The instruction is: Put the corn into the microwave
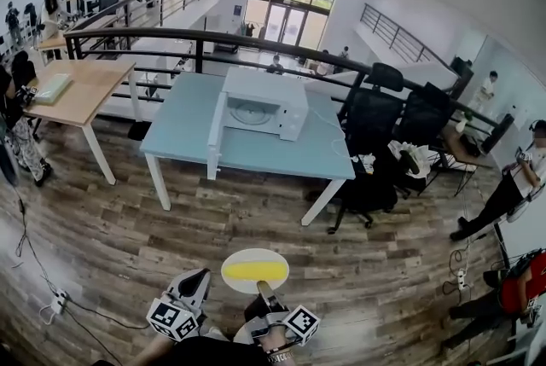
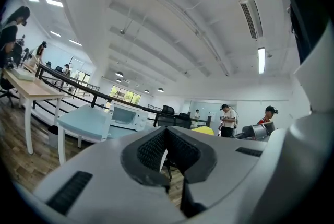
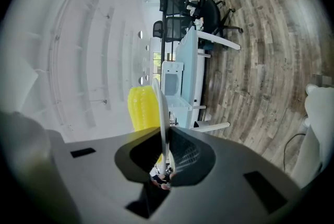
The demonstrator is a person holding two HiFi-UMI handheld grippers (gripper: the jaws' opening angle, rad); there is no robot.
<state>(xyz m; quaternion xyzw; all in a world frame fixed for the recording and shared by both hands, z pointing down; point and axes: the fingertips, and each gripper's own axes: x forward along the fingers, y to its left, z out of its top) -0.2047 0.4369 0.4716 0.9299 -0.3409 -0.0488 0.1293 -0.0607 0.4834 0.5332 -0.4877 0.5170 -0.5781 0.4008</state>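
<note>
A yellow corn cob lies on a white plate, carried low over the wood floor. My right gripper is shut on the plate's near rim. In the right gripper view the plate's edge runs between the jaws, with the corn to its left. My left gripper hangs beside the plate on the left, shut and holding nothing. The white microwave stands ahead on the light-blue table, and its door is swung open to the left.
Black office chairs stand at the table's right end. A wooden desk is at the left, and a black railing runs behind the table. People are at the room's edges. Cables and a power strip lie on the floor at the left.
</note>
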